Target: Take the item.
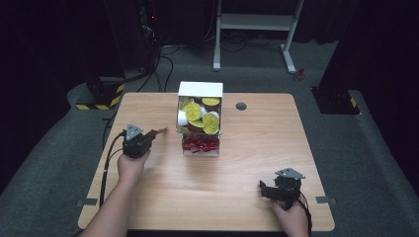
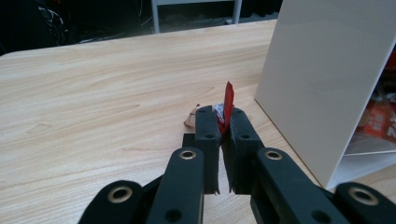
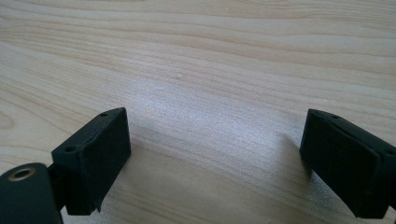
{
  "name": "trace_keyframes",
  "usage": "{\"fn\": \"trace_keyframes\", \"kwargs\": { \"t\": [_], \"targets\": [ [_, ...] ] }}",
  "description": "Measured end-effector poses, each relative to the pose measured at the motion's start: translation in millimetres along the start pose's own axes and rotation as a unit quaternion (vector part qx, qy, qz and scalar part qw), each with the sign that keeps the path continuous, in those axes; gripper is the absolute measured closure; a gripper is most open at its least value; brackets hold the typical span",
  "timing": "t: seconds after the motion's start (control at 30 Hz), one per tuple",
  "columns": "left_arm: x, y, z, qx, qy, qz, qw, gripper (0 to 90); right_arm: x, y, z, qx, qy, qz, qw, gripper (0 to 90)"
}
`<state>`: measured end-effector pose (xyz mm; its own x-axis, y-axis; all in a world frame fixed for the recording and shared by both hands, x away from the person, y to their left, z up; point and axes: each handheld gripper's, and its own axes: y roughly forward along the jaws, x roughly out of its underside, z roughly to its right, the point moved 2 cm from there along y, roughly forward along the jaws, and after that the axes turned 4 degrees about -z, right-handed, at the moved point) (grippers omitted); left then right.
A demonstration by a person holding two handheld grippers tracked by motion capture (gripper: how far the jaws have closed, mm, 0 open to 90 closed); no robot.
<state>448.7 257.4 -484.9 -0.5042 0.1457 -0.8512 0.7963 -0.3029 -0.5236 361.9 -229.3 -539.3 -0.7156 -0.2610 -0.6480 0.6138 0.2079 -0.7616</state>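
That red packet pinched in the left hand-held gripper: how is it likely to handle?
The red packet looks thin and light, and probably floppy: its free end sticks up past the shut left hand-held gripper as a narrow crinkled strip. The wrapper seems glossy, so it may slip. Being flat, it seems unlikely to roll.

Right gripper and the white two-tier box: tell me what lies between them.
Nothing: in the high view only bare wooden table lies between the open right gripper and the white two-tier box.
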Motion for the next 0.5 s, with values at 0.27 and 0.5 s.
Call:
{"fn": "trace_keyframes", "kwargs": {
  "t": [0.27, 0.5],
  "targets": [
    [8.8, 4.4, 0.6, 0.006, 0.0, -0.021, 0.9998, 84.6, 0.0, 0.0, 0.0, 0.0, 0.0, 0.0, 1.0, 8.5],
    [20.9, 6.9, -0.8, 0.007, 0.001, -0.045, 0.999, 83.7, 0.0, 0.0, 0.0, 0.0, 0.0, 0.0, 1.0, 8.5]
  ]
}}
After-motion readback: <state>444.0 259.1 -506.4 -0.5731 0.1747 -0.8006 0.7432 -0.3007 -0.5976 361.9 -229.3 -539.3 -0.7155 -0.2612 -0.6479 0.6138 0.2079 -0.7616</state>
